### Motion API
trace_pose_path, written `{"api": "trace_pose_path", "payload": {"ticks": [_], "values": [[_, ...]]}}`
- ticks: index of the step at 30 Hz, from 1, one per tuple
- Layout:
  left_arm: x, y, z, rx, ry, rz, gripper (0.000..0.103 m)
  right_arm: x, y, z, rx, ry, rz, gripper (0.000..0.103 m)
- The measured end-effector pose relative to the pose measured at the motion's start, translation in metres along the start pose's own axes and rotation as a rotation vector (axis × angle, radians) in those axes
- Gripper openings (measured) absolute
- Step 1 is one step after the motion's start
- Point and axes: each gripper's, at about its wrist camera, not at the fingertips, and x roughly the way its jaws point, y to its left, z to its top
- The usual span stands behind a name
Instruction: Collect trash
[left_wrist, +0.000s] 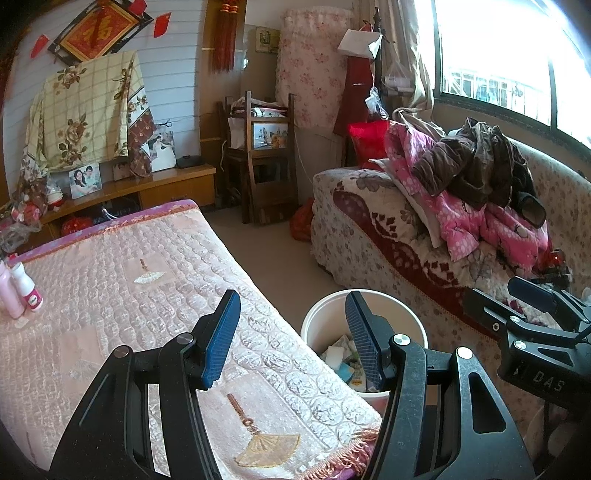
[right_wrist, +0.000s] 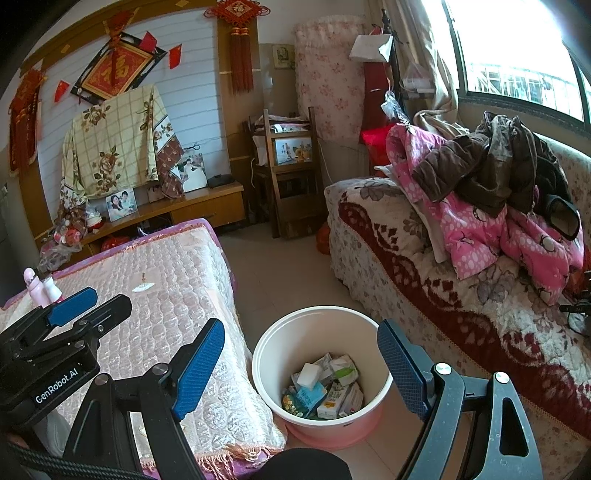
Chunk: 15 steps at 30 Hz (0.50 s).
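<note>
A white and pink bucket (right_wrist: 321, 373) stands on the floor between the covered table and the sofa. Several cartons and wrappers (right_wrist: 323, 387) lie in its bottom. My right gripper (right_wrist: 301, 350) hangs above the bucket, open, nothing between its blue pads. My left gripper (left_wrist: 291, 332) is open and empty too, held over the table's corner beside the bucket (left_wrist: 325, 325). Each gripper shows at the edge of the other's view: the right gripper (left_wrist: 532, 295) low on the right, the left gripper (right_wrist: 74, 306) low on the left.
A low table with a pink quilted cover (left_wrist: 129, 288) fills the left; two pink bottles (left_wrist: 22, 291) stand at its far left edge. A sofa (right_wrist: 424, 288) piled with clothes (right_wrist: 491, 206) runs along the right. A wooden chair (right_wrist: 291, 177) and a cabinet (right_wrist: 207, 210) stand at the back.
</note>
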Motion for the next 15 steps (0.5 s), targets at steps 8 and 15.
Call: {"api": "trace_pose_path", "payload": {"ticks": [8,15], "values": [[0.002,-0.001,-0.001,0.005,0.008,-0.009,0.058,0.002,-0.002,-0.001,0.0,0.008,-0.001,0.083],[0.009,0.009,-0.006,-0.013,0.025,-0.013,0.058,0.013,0.001,-0.01,-0.015,0.042,0.003,0.083]]}}
